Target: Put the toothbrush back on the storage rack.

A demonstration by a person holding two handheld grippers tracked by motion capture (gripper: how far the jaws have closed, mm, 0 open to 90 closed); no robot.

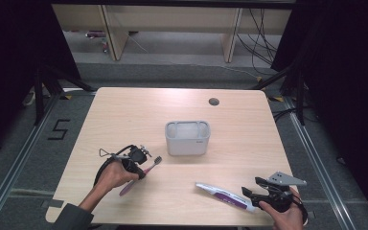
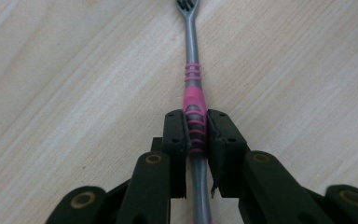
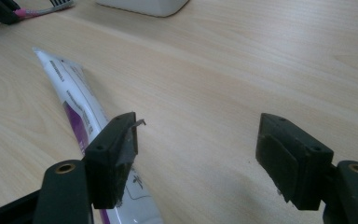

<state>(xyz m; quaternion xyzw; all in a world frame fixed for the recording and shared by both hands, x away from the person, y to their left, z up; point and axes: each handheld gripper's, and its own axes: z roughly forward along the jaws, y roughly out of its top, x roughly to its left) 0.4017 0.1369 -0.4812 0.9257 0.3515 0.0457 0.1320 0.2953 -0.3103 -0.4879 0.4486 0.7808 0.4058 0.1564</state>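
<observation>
Pale wood grain runs across the bench (image 1: 124, 120) where a person works with two hand-held tools. At the near left, the left tongs (image 2: 196, 128) are clamped on the pink-ribbed grip of a grey and pink toothbrush (image 2: 194, 91), both pads pressing its sides; the brush lies flat on the wood, its bristled head pointing away from the hand toward a white plastic caddy (image 1: 187, 138) that stands near the middle of the bench. In the high view the left hand (image 1: 112, 175) lies over the rear half of the handle. At the near right edge, the right tongs (image 3: 198, 144) stand wide apart and hold nothing: one pad is just beside the lower end of a white and purple toothpaste tube (image 3: 81, 116), the other is over bare wood. The tube lies flat and slantwise, well apart from the toothbrush and from the caddy.
</observation>
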